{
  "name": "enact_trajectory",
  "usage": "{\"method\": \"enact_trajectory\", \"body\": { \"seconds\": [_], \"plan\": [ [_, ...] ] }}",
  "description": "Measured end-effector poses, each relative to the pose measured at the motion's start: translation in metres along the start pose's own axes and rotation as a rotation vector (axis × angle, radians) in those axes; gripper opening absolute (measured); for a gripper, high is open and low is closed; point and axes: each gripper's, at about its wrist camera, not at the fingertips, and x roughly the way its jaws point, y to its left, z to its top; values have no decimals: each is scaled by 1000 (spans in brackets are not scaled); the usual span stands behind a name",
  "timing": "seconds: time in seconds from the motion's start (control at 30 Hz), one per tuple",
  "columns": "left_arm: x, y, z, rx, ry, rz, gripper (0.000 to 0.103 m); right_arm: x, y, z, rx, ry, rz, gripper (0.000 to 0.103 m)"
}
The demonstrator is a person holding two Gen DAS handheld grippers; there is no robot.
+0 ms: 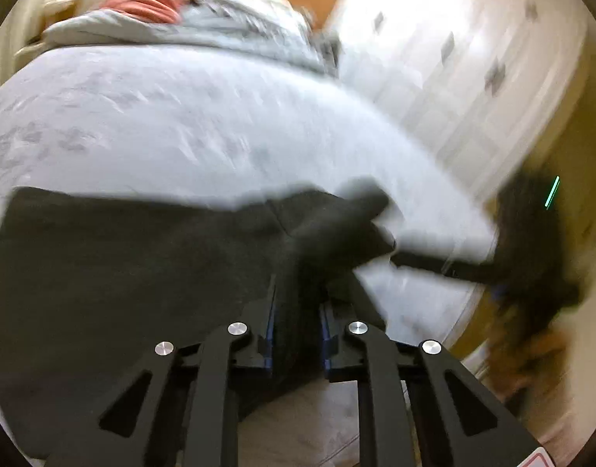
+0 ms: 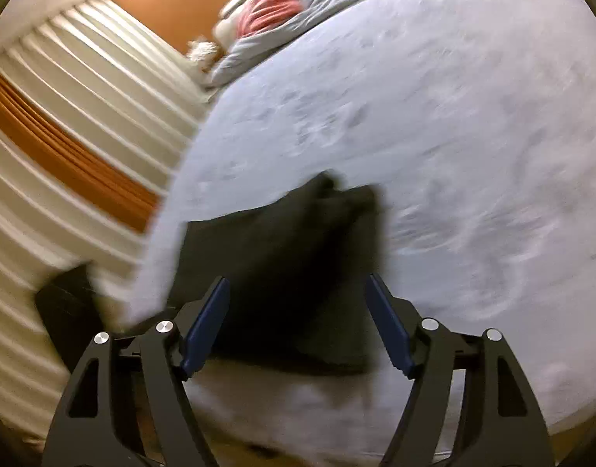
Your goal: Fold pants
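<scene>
Presently, dark pants [image 1: 142,257] lie at the bed's [image 1: 181,124] near edge; left gripper [image 1: 297,303] clamps a fabric fold, likely to carry it over; right gripper [image 2: 298,311] hovers spread, holding nothing.

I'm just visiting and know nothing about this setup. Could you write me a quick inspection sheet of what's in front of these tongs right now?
Surface: bed with pale grey sheet, images blurred.
Job's things: dark pants lying on the bed's near edge.
Clutter: grey duvet bunched at the far end, pink cloth on it.
Grippers: left tongs shut on the pants; right tongs open, above the pants.
Cables: nothing seen.
Surroundings: pale and orange curtains, white wardrobe, orange wall.
</scene>
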Motion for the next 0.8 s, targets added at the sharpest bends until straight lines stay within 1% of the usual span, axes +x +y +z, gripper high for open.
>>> {"method": "enact_trajectory", "body": {
  "seconds": [0.03,0.07,0.13,0.17,0.23,0.27,0.3,0.33,0.37,0.43,0.47,0.5,0.53,0.6,0.63,0.67,0.7,0.73,0.77,0.8],
  "plan": [
    [-18,10,8,-36,-48,-8,14,1,-1,-3,-12,-4,-51,70],
    [-31,19,13,-63,-82,-7,13,1,-1,-6,-11,-7,-56,70],
    [-73,46,22,-145,-217,34,9,-6,6,-10,-56,-58,-78,69],
    [-95,61,25,-186,-282,52,9,-9,21,-13,-139,-97,-114,69],
    [-137,87,28,-253,-386,102,9,-6,46,-21,-265,-123,-143,69],
    [-151,96,27,-270,-420,131,9,2,64,-28,-336,-116,-131,69],
    [-169,108,25,-301,-467,183,9,9,77,-33,-379,-98,-110,69],
    [-183,118,23,-328,-491,219,8,19,92,-38,-420,-74,-91,69],
    [-189,126,21,-346,-486,235,7,34,114,-48,-492,-36,-88,69],
    [-193,136,16,-371,-440,256,7,52,134,-57,-575,0,-130,69],
    [-190,138,13,-380,-424,271,12,62,144,-60,-606,18,-169,69],
    [-182,136,11,-368,-385,278,22,67,148,-60,-609,26,-183,69],
    [-168,129,9,-330,-316,261,28,67,149,-59,-601,31,-181,69],
    [-146,115,-3,-277,-218,237,60,64,147,-52,-562,29,-151,69],
    [-132,110,-7,-262,-174,224,66,59,140,-46,-525,23,-135,69],
    [-115,103,-13,-261,-121,199,69,59,140,-41,-496,18,-127,69],
    [-97,91,-18,-256,-67,162,69,57,133,-36,-461,8,-119,69],
    [-78,87,-20,-260,-13,118,69,54,123,-31,-416,-5,-112,69],
    [-67,85,-20,-264,15,96,71,51,112,-26,-370,-12,-105,69],
    [-48,80,-20,-265,69,67,76,49,108,-26,-345,-14,-105,69]
  ]
}}
